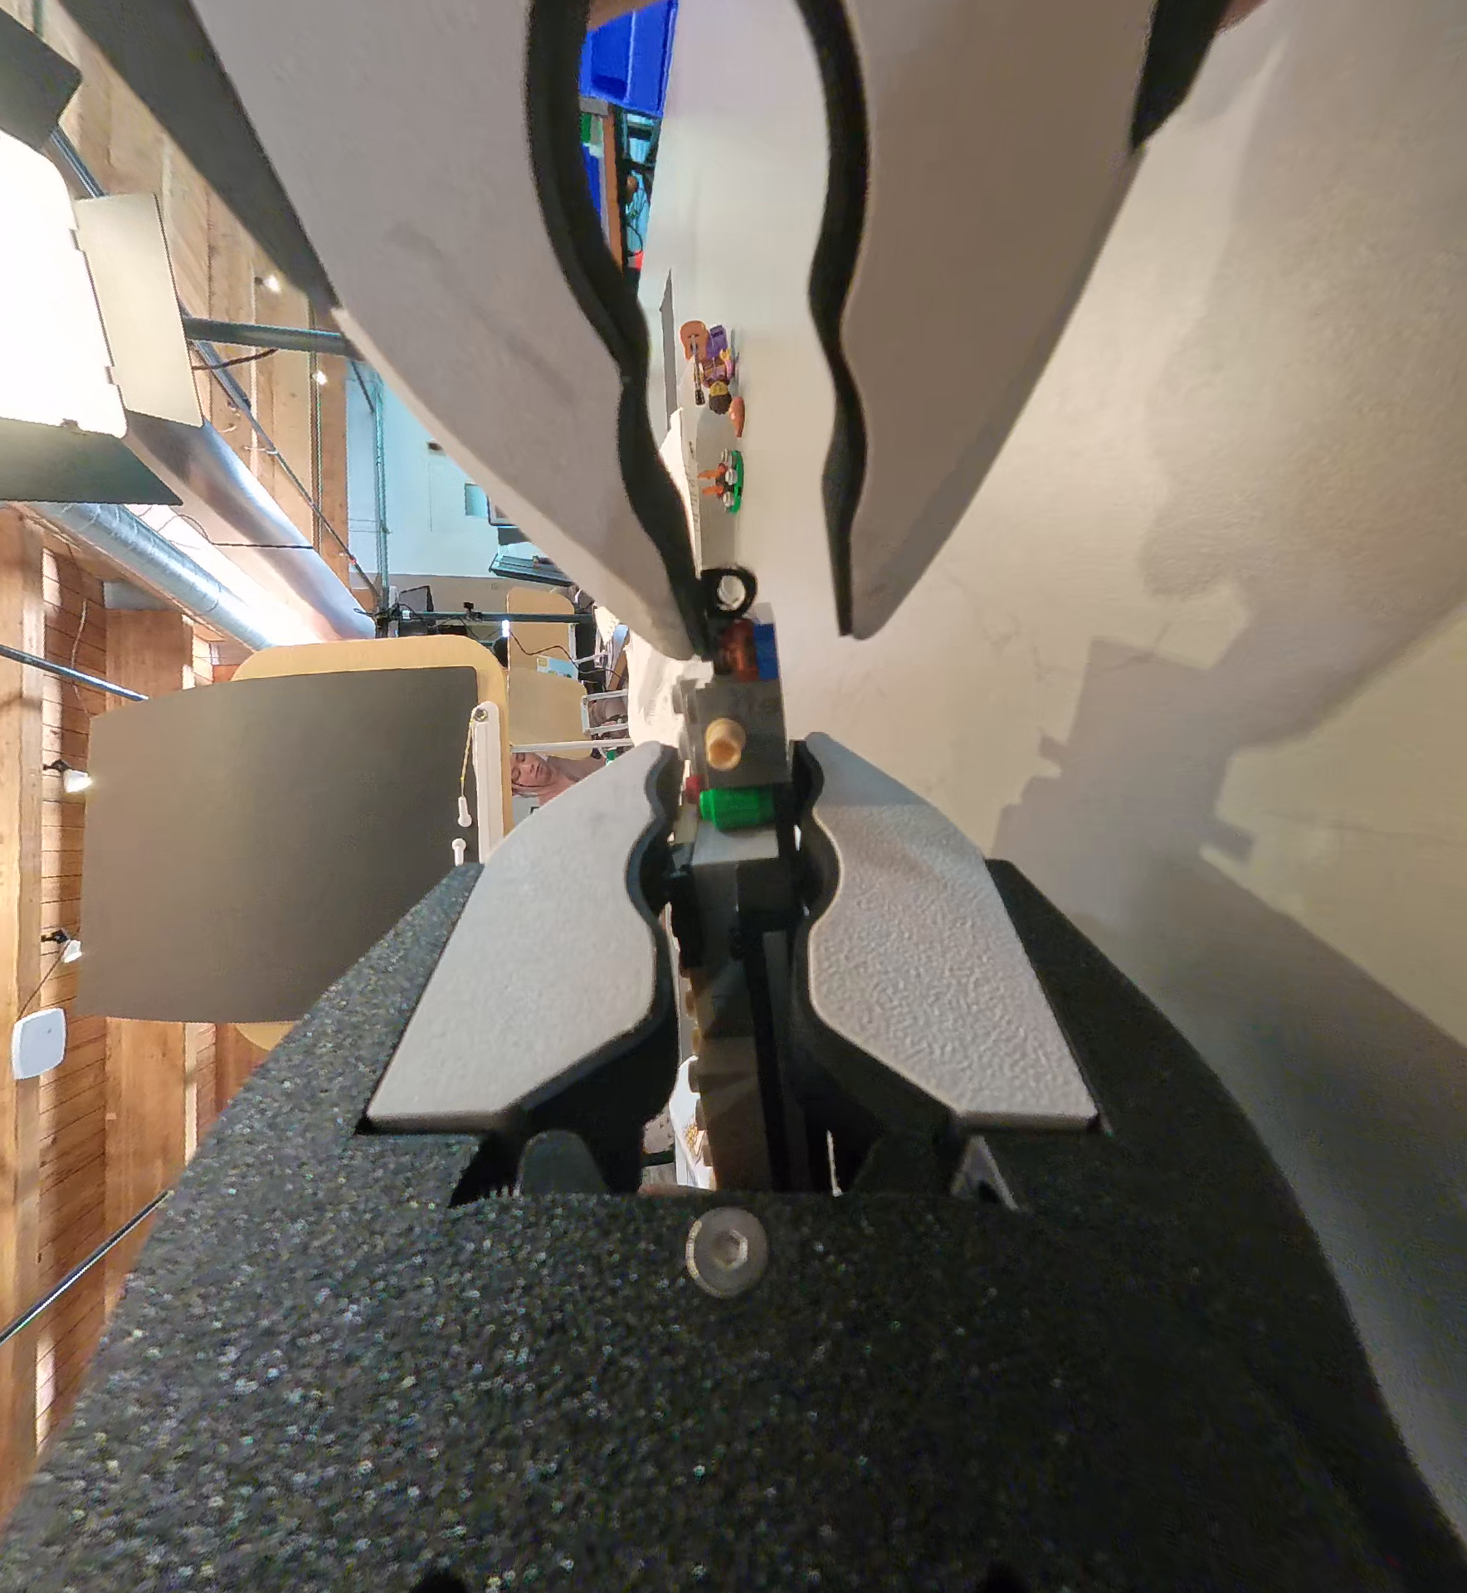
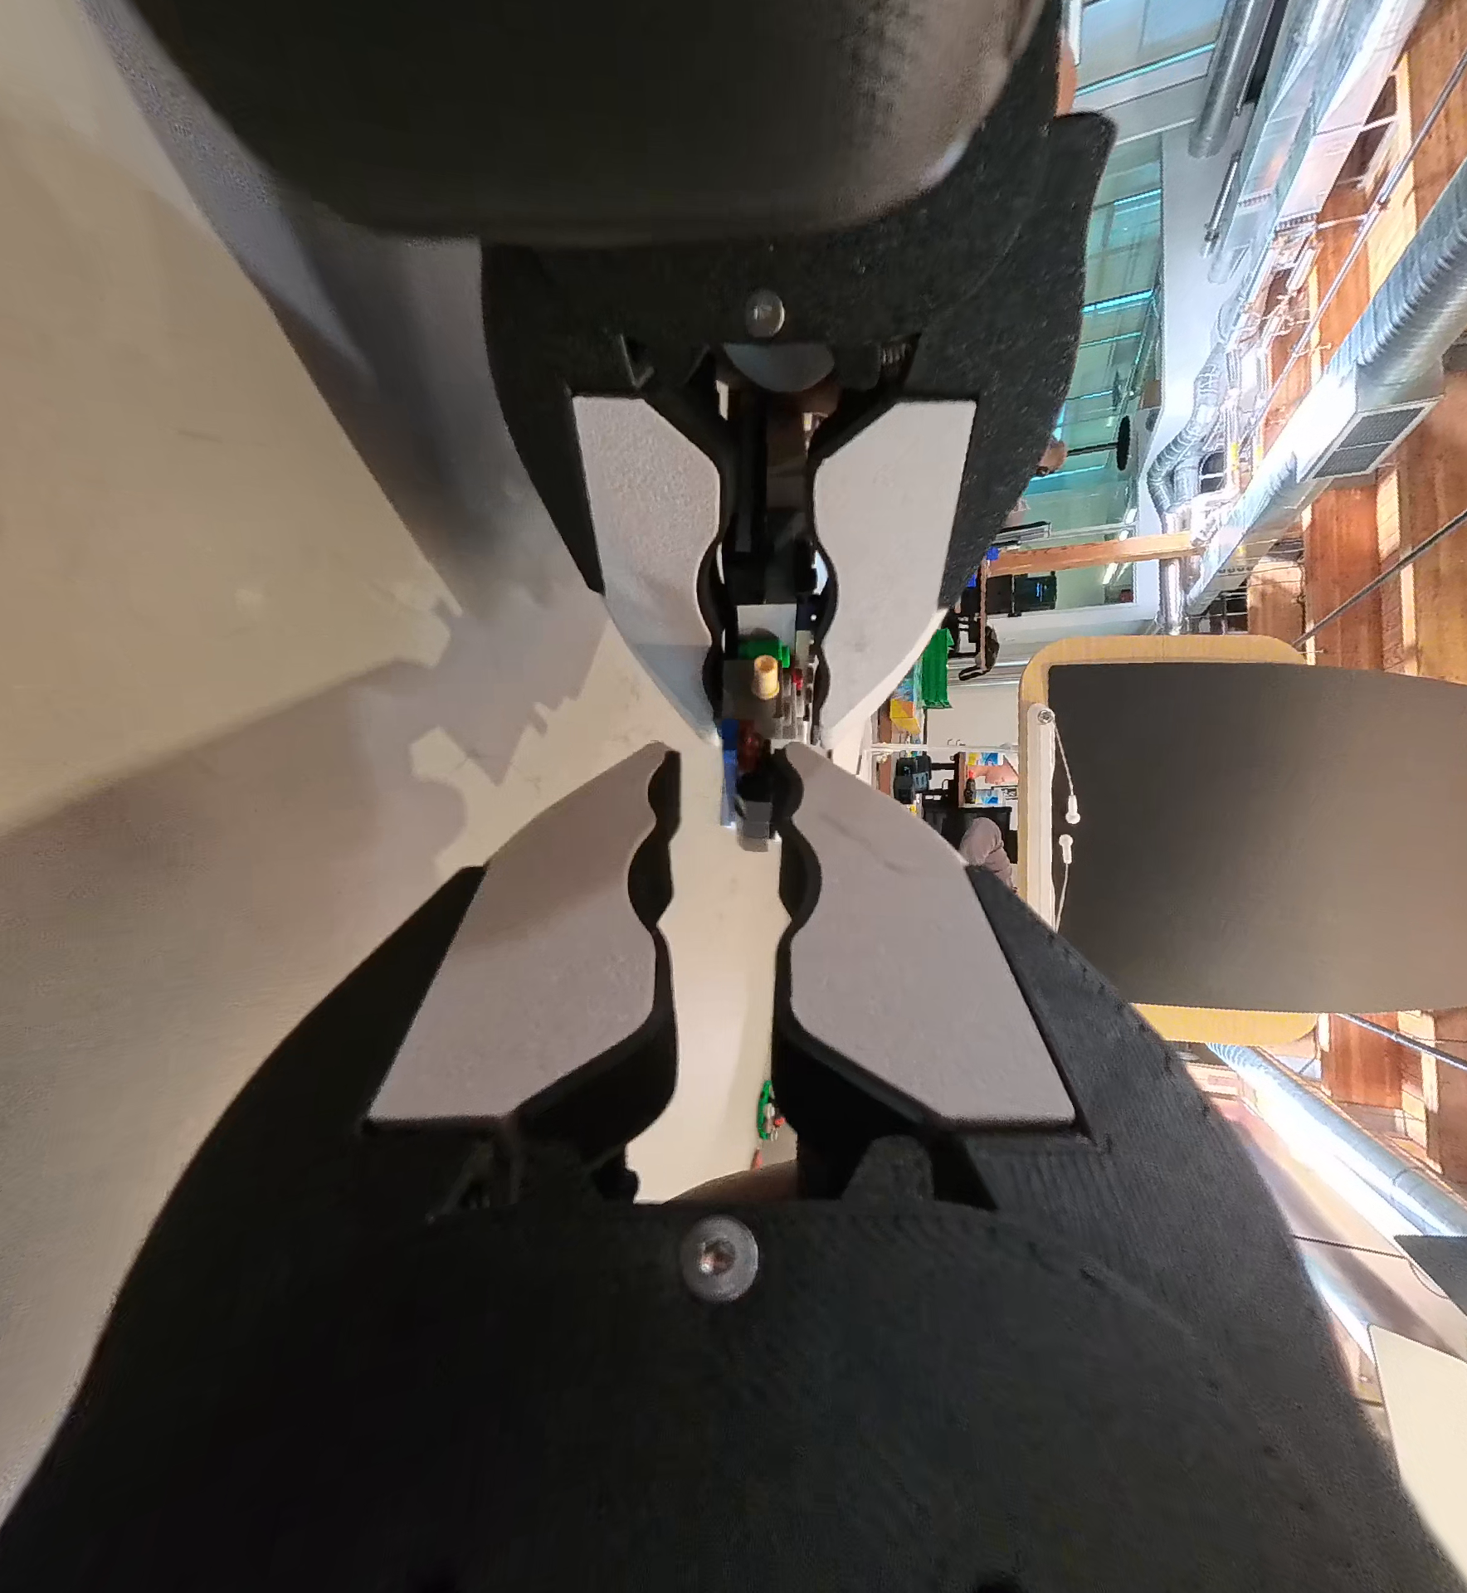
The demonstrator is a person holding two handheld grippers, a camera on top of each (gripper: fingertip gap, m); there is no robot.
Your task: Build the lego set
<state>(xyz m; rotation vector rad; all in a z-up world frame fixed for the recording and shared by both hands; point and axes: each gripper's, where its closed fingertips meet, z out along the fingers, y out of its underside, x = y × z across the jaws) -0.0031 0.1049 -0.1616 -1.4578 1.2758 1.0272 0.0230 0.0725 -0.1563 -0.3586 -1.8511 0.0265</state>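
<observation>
Left wrist view, and right at the centre sits a small toy-brick assembly (image 1: 743, 750): a grey block with a tan peg sticking out of its face, a green round piece just below it, a tiny red bit beside that, and a brown-and-blue cluster with a black ring on the far end. The left gripper (image 1: 734, 776) has it pinched, jaws narrowed onto the grey body, the black pads hard against both sides, and more of the build runs back down between the fingers toward the camera.

Coming in from the opposite side, nose to nose, is the right gripper (image 2: 726, 797). Its jaws are parted: one finger (image 2: 808, 802) lies against the black-and-grey end of the assembly (image 2: 756, 690), while the other finger stands clear, with pale surface showing in the gap. So that claw is spread, touching on one side only, not clamping.

Both grippers hold the build in the air beside a white tabletop (image 1: 1058, 603), where their shadows fall. Farther along that surface lie loose toy pieces: a purple and orange figure (image 1: 713, 362) and a green round piece (image 1: 730, 483). A dark panel with a light wooden rim (image 2: 1264, 827) stands behind, with wooden walls and silver ducts beyond.
</observation>
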